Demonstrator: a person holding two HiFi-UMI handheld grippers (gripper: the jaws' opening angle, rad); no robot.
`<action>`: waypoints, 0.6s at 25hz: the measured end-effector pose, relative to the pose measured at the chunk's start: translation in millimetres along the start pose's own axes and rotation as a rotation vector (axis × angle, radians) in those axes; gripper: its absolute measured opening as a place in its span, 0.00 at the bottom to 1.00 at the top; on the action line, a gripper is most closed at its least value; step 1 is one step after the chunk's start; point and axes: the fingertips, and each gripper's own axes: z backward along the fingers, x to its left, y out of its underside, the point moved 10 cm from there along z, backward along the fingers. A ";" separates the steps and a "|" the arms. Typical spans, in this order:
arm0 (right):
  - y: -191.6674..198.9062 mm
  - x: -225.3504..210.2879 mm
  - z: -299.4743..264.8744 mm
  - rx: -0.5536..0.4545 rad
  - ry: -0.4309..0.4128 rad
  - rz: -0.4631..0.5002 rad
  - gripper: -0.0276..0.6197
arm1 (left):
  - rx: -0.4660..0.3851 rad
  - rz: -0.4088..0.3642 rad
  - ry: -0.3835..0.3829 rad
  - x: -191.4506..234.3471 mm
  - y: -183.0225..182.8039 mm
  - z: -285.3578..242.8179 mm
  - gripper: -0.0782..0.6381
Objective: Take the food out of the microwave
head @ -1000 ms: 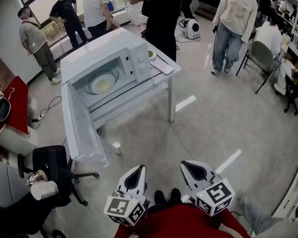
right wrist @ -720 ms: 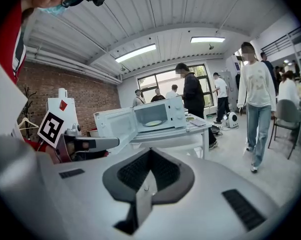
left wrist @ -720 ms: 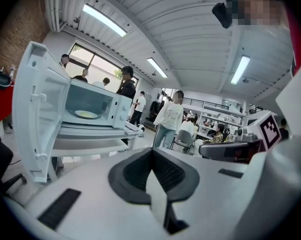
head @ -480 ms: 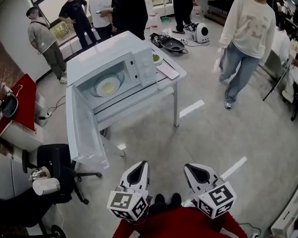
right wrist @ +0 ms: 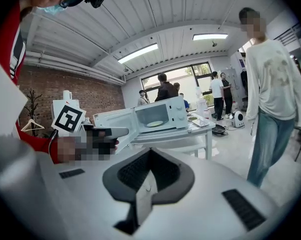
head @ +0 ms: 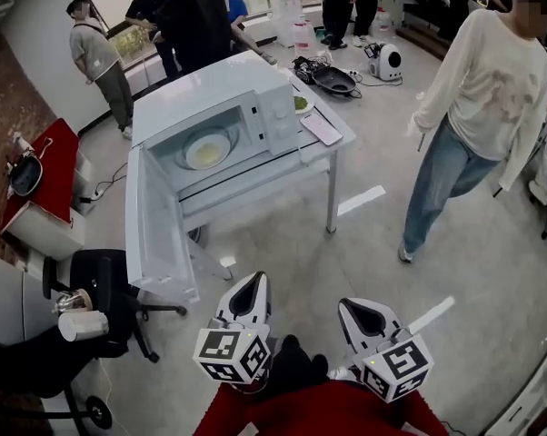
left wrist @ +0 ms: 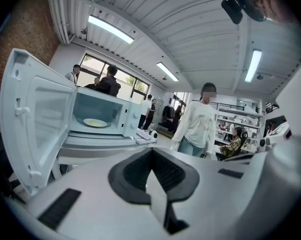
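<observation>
Bystander in pale top [head: 492, 71] has stepped nearer. Left gripper [head: 252, 284] and right gripper [head: 353, 309], jaws together and empty, hang well short of the open microwave [head: 255, 84]; the plate of food [head: 206, 149] sits inside. Head view alone shows the office chair [head: 99, 289]

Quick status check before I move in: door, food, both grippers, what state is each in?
Microwave door: swung wide open.
Plate of food: lying flat inside the microwave, not yet taken out.
Left gripper: jaws together, holding nothing, well short of the microwave.
Right gripper: jaws together, holding nothing.
</observation>
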 end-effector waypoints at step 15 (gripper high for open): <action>-22.8 -28.9 -48.6 0.029 0.013 -0.012 0.06 | -0.004 0.069 -0.065 44.6 -19.5 -72.6 0.12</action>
